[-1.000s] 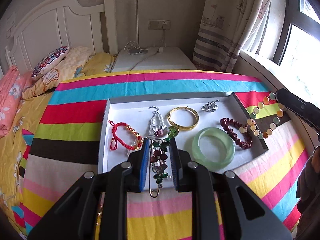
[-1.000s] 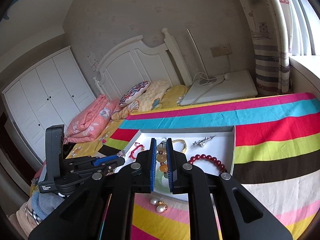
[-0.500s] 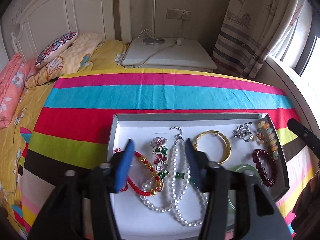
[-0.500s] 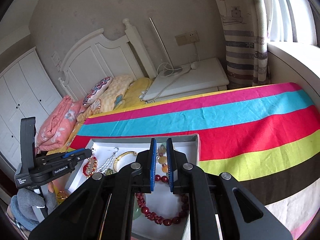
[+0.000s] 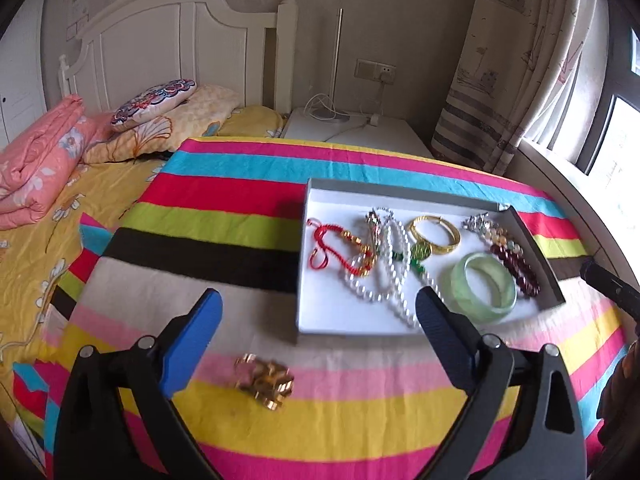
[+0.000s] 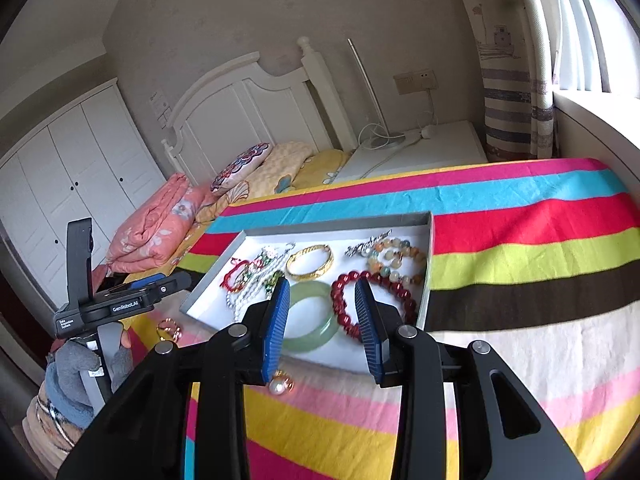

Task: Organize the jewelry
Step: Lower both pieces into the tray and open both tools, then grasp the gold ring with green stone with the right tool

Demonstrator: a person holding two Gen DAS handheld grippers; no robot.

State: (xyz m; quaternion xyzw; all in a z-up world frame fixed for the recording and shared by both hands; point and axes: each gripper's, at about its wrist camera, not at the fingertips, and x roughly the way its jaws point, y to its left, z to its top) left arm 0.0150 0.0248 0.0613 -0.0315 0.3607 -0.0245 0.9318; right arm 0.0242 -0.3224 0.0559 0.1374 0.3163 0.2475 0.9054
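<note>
A grey-rimmed white tray [image 5: 400, 190] lies on the striped cloth and holds a red cord bracelet [image 5: 332, 248], a pearl necklace [image 5: 384, 280], a gold bangle [image 5: 434, 232], a green jade bangle [image 5: 484, 288], a dark red bead bracelet [image 5: 516, 264] and a pastel bead bracelet [image 6: 396, 258]. My left gripper [image 5: 318, 300] hangs near the tray's front left corner, jaws opening wide and empty, above gold earrings [image 5: 264, 380] on the cloth. My right gripper [image 6: 322, 286] hovers over the tray's near edge [image 6: 332, 222], jaws opening, nothing between the pads.
A pearl earring [image 6: 280, 385] lies on the cloth just in front of the tray. A gloved hand [image 6: 76, 364] holds the left gripper. Pillows [image 5: 156, 100] and a folded pink quilt [image 5: 36, 160] lie far left; a white nightstand [image 5: 360, 132] stands behind.
The left gripper let go of the pearl necklace in the tray, opened wide and drew back to the left. The right gripper lowered the pastel bead bracelet into the tray and parted its jaws.
</note>
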